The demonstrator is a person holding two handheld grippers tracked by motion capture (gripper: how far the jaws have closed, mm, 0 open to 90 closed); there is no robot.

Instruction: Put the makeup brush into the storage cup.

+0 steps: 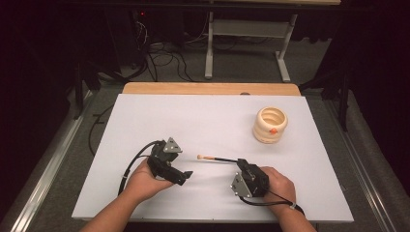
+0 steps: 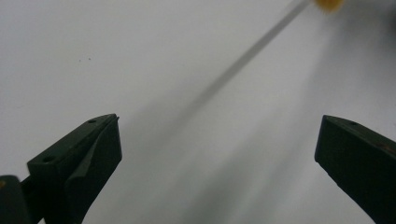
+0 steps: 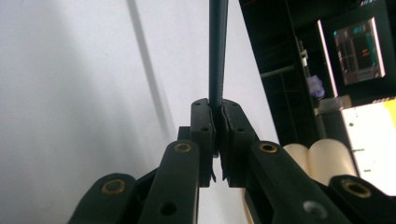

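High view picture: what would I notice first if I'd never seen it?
Probably the cream ribbed ring-stack holder standing alone at the far right of the white table. Next, the thin black brush with a pale tip, pinched in the right gripper near the middle. The left gripper gapes open, empty.
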